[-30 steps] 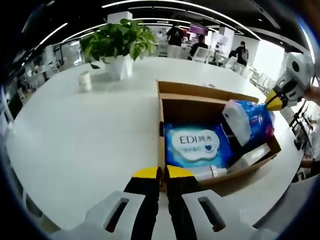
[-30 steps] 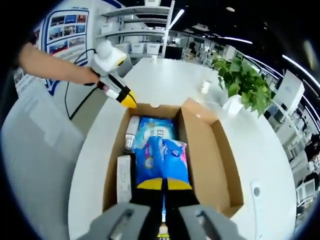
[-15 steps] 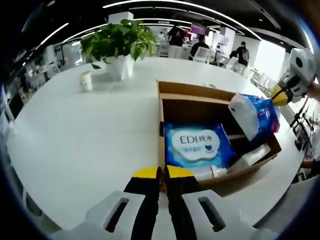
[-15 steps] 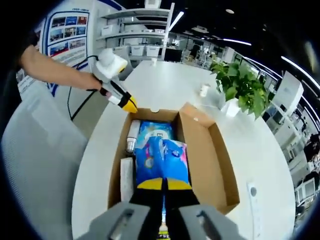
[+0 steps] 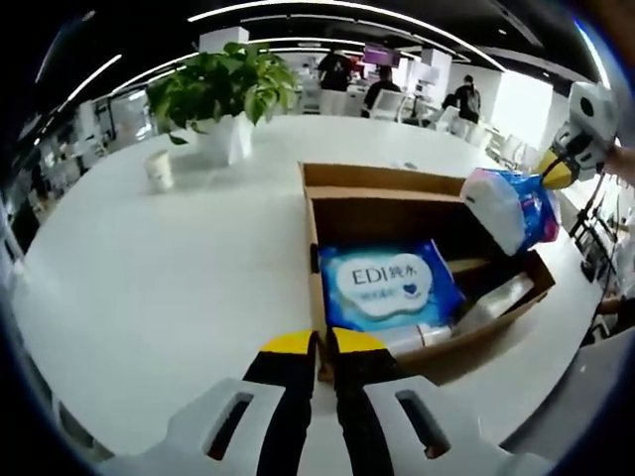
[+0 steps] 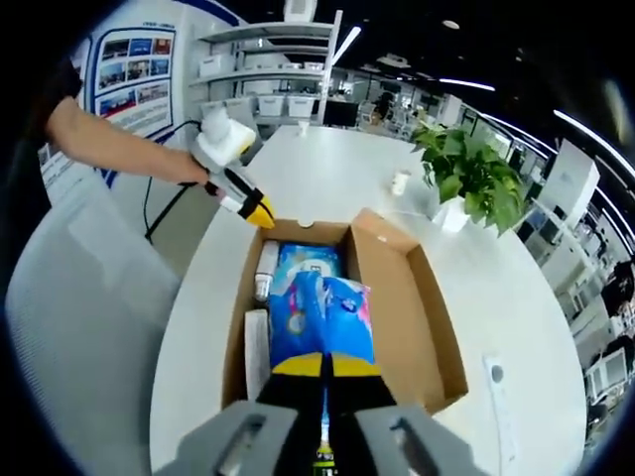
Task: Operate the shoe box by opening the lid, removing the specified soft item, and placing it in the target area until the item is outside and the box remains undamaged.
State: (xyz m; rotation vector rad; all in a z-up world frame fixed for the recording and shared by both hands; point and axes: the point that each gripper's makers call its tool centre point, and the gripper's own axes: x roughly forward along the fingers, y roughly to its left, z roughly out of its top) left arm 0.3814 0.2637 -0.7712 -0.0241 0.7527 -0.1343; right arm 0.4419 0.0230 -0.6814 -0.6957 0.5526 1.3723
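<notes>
The right hand-held gripper (image 6: 323,365) has its yellow-tipped jaws pressed together on the edge of a blue soft pack (image 6: 323,319), holding it lifted above the open cardboard box (image 6: 427,332). In the left gripper view the same pack (image 5: 509,201) hangs over the box's far corner, clear of the things inside, with the right hand-held gripper (image 5: 554,173) at its upper end.

The left hand-held gripper (image 5: 317,344) sits with its jaws narrow at the near wall of the box (image 5: 316,268); they seem to pinch the cardboard edge, though the contact itself is hard to make out. From the right gripper view it (image 6: 260,211) touches the far end of the box, held by a bare forearm (image 6: 119,149).

Inside the box lie a blue "EDI" wipes pack (image 5: 387,286) and, beside it, a white bottle (image 5: 496,302). The box stands on a white worktop (image 5: 169,278). Farther off are a potted plant (image 5: 220,99) and a small white cup (image 5: 159,171).
</notes>
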